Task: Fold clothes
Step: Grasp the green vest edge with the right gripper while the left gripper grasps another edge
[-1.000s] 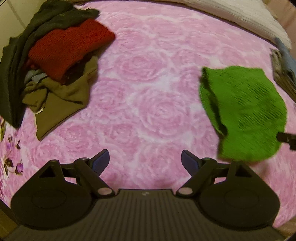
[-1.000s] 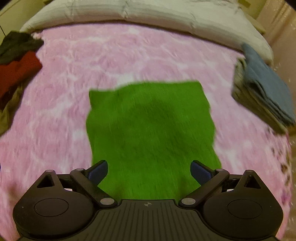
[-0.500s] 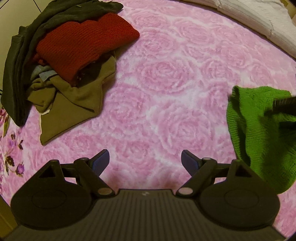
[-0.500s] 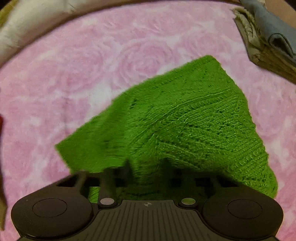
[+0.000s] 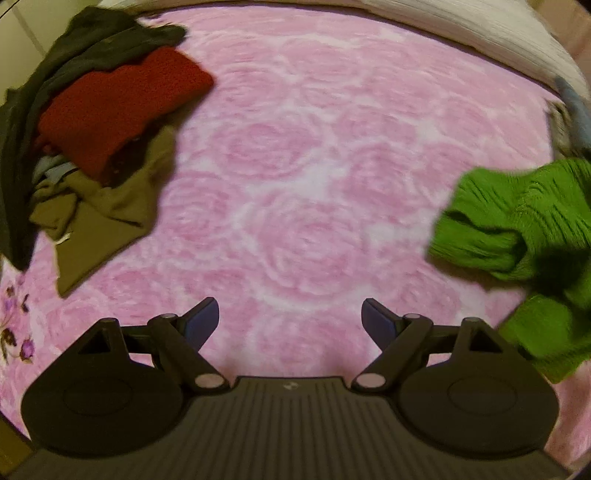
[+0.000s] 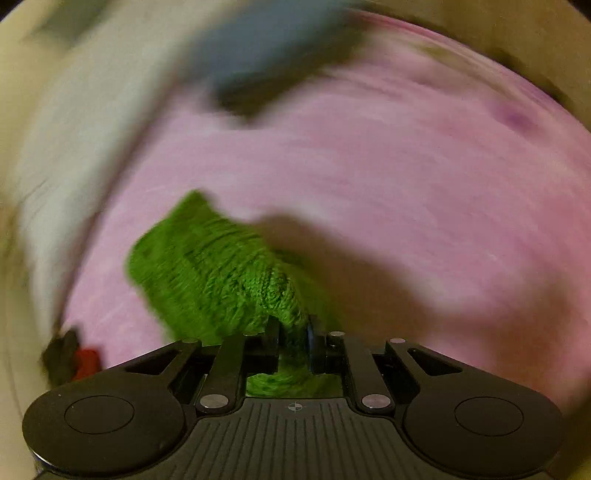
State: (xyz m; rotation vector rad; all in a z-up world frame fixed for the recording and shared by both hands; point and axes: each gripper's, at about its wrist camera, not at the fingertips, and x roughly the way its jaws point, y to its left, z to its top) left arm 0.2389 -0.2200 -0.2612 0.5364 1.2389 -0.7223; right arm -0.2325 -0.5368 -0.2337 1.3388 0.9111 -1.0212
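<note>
A green knit garment (image 5: 517, 221) hangs bunched at the right edge of the left wrist view, lifted off the pink rose-patterned blanket (image 5: 295, 184). In the blurred right wrist view my right gripper (image 6: 291, 332) pinches a fold of this green knit (image 6: 207, 266). Its jaws are easing open a little, with the fabric still caught between the pads. My left gripper (image 5: 290, 314) is open above bare blanket, with nothing between its fingers, and stands apart from the green knit.
A heap of unfolded clothes lies at the far left: a red sweater (image 5: 122, 107), an olive garment (image 5: 99, 221) and a dark one (image 5: 74, 48). A white duvet (image 5: 480, 29) runs along the far edge. A blurred blue folded stack (image 6: 258, 48) sits beyond the green knit.
The right gripper closed on the green knit, which lay flat, lifted it into a bunch and swung sideways while rolling. The left gripper shifted slightly over the blanket and stayed open.
</note>
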